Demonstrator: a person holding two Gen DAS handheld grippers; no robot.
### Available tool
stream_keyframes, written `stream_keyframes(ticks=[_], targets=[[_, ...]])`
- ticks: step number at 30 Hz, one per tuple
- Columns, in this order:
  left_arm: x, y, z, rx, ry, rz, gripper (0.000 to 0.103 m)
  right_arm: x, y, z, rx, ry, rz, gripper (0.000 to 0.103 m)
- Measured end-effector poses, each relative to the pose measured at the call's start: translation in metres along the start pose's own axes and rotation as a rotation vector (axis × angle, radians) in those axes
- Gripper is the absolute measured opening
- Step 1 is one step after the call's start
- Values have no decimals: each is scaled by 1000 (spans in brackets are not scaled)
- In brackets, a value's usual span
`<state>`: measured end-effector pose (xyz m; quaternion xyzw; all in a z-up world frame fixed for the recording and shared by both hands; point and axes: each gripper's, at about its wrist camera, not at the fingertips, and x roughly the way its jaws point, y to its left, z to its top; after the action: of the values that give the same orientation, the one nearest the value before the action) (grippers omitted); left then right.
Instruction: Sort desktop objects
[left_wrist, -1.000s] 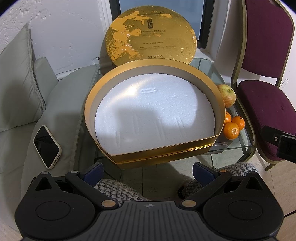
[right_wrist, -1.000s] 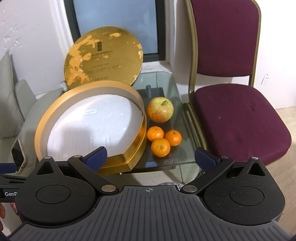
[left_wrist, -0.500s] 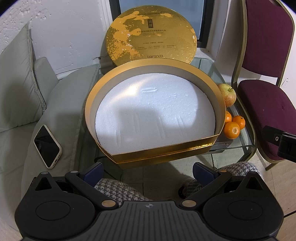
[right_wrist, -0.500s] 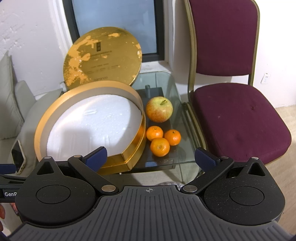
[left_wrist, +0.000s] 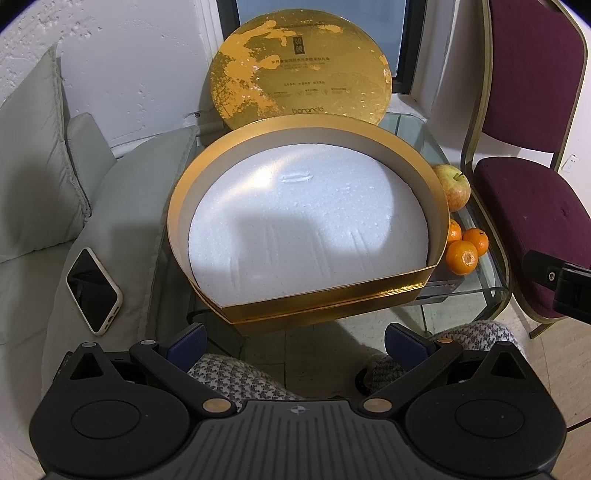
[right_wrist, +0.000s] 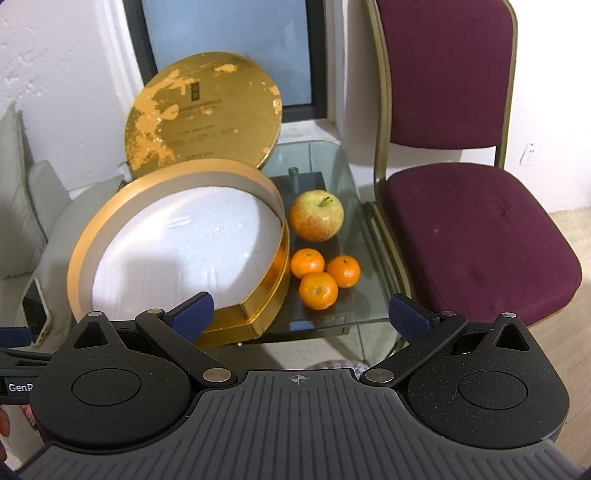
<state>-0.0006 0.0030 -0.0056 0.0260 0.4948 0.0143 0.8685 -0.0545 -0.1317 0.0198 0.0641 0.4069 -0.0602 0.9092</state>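
Note:
A round gold box (left_wrist: 436, 206) (right_wrist: 85, 251) with a white foam floor sits on a small glass table (right_wrist: 347, 173); its gold lid (left_wrist: 299, 62) (right_wrist: 203, 114) leans upright behind it. To the box's right lie an apple (right_wrist: 316, 215) (left_wrist: 452, 186) and three mandarins (right_wrist: 318, 290) (left_wrist: 461, 257). My left gripper (left_wrist: 295, 341) hovers open just short of the box's near wall, holding nothing. My right gripper (right_wrist: 301, 312) is open too, empty, just short of the mandarins and above them.
A maroon chair (right_wrist: 476, 218) (left_wrist: 532, 199) stands against the table's right edge. Grey cushions (left_wrist: 37, 177) lie at the left with a phone (left_wrist: 93, 290) (right_wrist: 35, 312) on them. White wall and a window are behind. A person's patterned trouser knees (left_wrist: 236, 376) show below the left gripper.
The right wrist view has shifted forward and slightly down, so the fruit and box look closer. The left gripper has barely moved. Both stay open.

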Motion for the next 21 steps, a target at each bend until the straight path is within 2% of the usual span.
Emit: stream_keyframes(ticks=[6,11,21], targets=[[3,0,0,-7,11,-21,102,3,-2,-2,8,3,-2,103],[6,3,-1,-23,16,-101,102,4,-5,-3,13,-8,0,103],[9,-4,-3,10,15,-83,102,5,-16,-5,41,-24,24,103]])
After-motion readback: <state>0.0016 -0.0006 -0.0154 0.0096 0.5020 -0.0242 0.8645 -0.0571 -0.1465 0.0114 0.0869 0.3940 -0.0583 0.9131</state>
